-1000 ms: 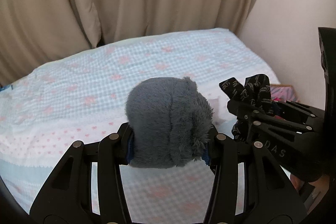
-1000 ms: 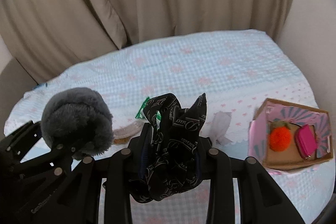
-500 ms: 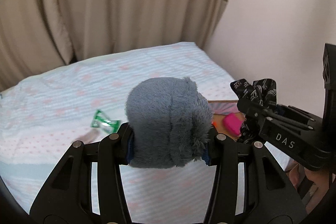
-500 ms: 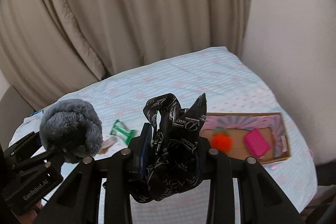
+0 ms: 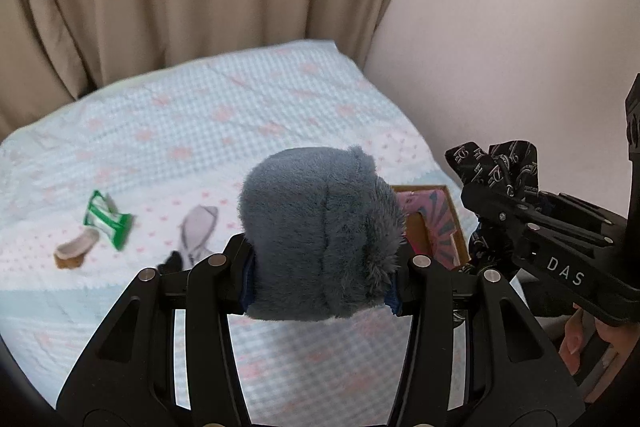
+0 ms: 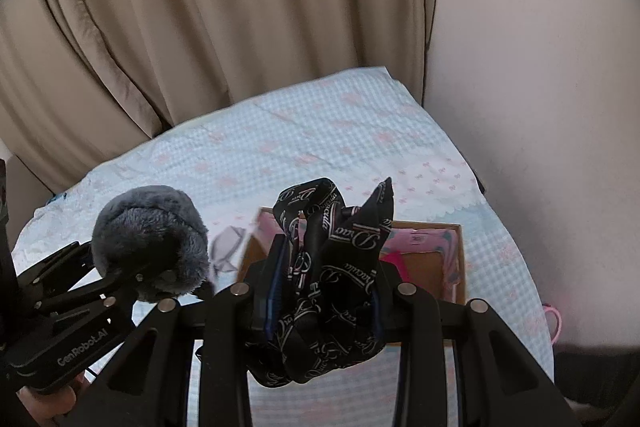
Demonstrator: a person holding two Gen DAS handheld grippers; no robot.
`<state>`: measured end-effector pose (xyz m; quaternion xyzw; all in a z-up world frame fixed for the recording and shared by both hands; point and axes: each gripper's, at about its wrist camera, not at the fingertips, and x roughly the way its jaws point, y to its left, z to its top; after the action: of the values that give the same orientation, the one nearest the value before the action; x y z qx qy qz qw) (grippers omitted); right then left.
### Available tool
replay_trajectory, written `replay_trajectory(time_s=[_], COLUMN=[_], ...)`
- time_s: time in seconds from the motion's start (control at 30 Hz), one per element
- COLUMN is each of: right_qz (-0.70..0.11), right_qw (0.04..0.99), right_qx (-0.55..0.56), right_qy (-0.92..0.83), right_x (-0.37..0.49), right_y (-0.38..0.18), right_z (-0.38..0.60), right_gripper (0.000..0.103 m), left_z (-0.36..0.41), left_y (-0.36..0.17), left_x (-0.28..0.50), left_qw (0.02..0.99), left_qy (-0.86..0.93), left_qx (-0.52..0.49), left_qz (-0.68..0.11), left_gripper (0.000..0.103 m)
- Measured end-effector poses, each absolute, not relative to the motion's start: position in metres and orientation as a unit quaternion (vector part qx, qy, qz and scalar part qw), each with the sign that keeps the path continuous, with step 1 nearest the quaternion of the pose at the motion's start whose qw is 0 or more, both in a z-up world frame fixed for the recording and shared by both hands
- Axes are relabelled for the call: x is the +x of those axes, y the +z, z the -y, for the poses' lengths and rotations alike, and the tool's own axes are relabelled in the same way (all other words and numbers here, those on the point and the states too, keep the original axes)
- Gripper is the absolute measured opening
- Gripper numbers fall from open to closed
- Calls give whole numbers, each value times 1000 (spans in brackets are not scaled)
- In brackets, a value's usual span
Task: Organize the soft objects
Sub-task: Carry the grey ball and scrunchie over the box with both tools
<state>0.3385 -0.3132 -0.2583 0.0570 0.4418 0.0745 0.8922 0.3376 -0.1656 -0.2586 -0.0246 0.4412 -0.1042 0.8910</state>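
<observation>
My left gripper is shut on a grey furry plush, held above the bed; the same plush shows at the left of the right wrist view. My right gripper is shut on a bunched black scarf with white lettering, also seen at the right of the left wrist view as the black scarf. An open cardboard box with a pink lining lies on the bed just beyond the scarf; the box peeks out behind the plush. Both grippers hover side by side.
On the checked blue bedspread lie a green wrapper, a brown and white oval item and a pale grey cloth piece. Beige curtains hang behind; a pale wall borders the bed's right side.
Both grippers have swept to the right along the bed with their loads. The box now sits right behind the scarf, and the wrapper and grey cloth have come into the left view.
</observation>
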Motion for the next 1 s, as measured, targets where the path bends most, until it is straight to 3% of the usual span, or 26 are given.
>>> replay_trajectory(time_s=[0.47,0.77,0.83,0.87,0.93,1.0], right_qz=[-529,-567,-565,-562,-548,-532], right_qw=[843,820,822,824,833,842], right_qx=[66,33,29,29,26,25], right_qy=[69,68,70,70,73,85], right_x=[407,416,418,417,413,409], right_y=[-387,-440,-443,-444,-441,-436], right_z=[382,390,391,391,391,391], right_gripper=[31,31,31,36,55,96], left_z=[244,260,262,263,263,261], left_y=[-391,-435,-435,-433,-425,-415], left_x=[426,453,454,453,452,452], left_qw=[829,798,798,802,815,824], left_qy=[-123,-136,-136,-134,-124,-125], left_qx=[15,45,56,64,79,73], left_qz=[-546,-585,-584,-578,-561,-548], left_gripper=[44,44,55,62,103,103])
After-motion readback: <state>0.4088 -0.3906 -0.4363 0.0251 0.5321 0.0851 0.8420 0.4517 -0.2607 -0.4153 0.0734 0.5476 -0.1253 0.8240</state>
